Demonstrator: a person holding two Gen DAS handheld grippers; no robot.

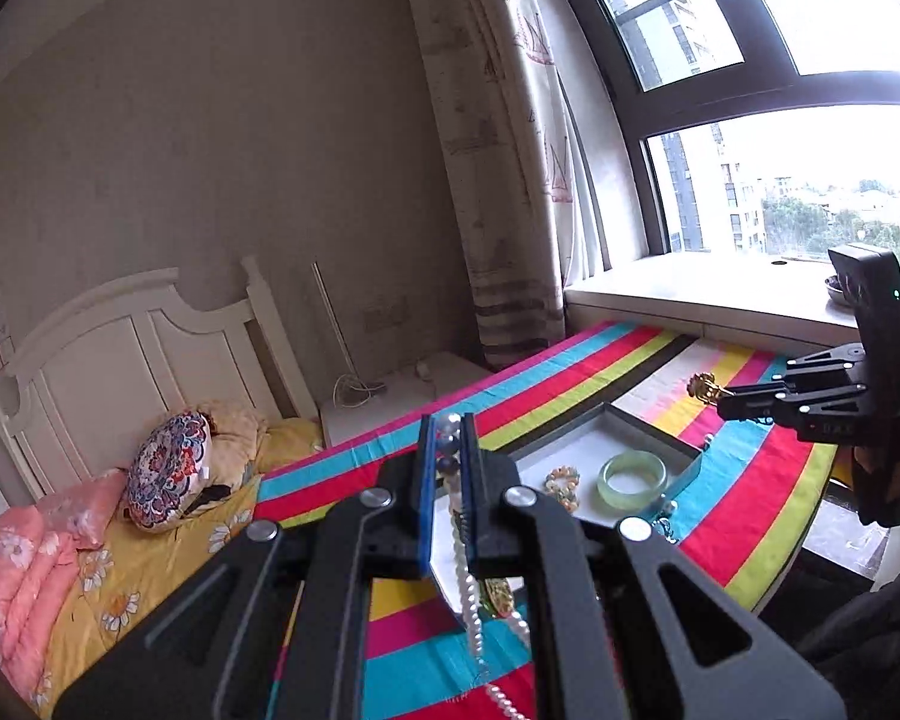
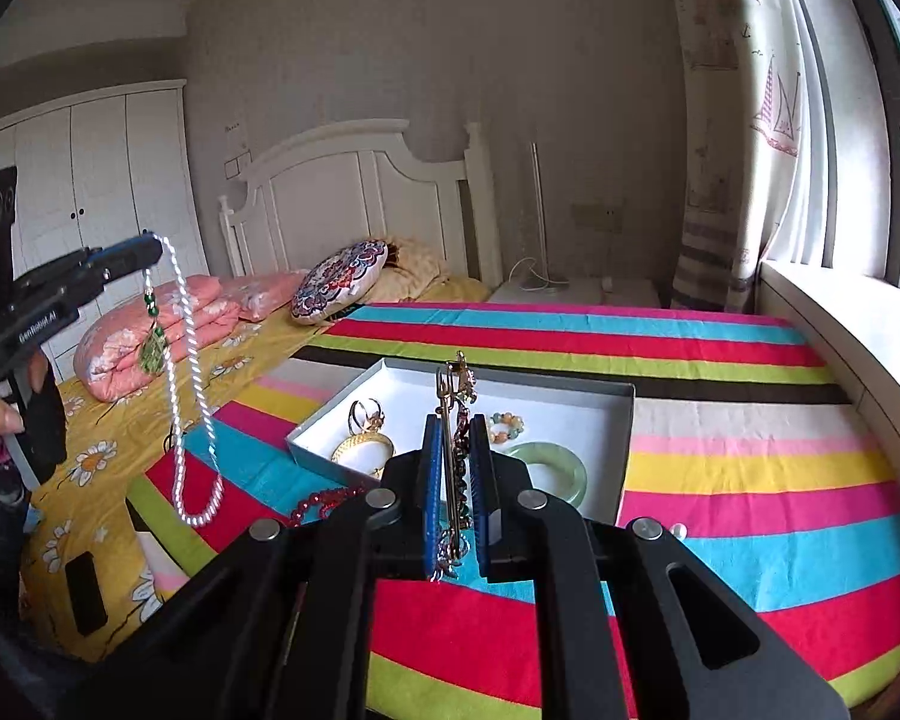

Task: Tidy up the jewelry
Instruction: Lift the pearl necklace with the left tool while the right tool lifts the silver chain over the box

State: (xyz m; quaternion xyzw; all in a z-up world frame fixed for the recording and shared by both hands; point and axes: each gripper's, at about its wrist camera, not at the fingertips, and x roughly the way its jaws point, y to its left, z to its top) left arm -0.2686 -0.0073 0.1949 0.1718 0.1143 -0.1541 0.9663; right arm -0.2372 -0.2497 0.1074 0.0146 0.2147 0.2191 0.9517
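My left gripper [image 1: 448, 429] is shut on a pearl necklace [image 1: 469, 594] that hangs down below it; in the right wrist view the left gripper [image 2: 150, 249] holds the necklace [image 2: 189, 396] with a green pendant [image 2: 153, 348] high above the bed's edge. My right gripper [image 2: 456, 420] is shut on a gold hair ornament [image 2: 457, 384], held above the white jewelry box [image 2: 621, 420]; it also shows in the left wrist view [image 1: 720, 396]. In the box lie a green jade bangle [image 2: 555, 471], a bead bracelet [image 2: 506, 425], and gold pieces [image 2: 363, 450].
The box sits on a striped cloth [image 2: 720, 480]. A red bead string [image 2: 321, 501] lies on the cloth by the box's near left corner. The bed [image 2: 90, 462] with pillows is to the left. A windowsill [image 1: 720, 294] runs along the far side.
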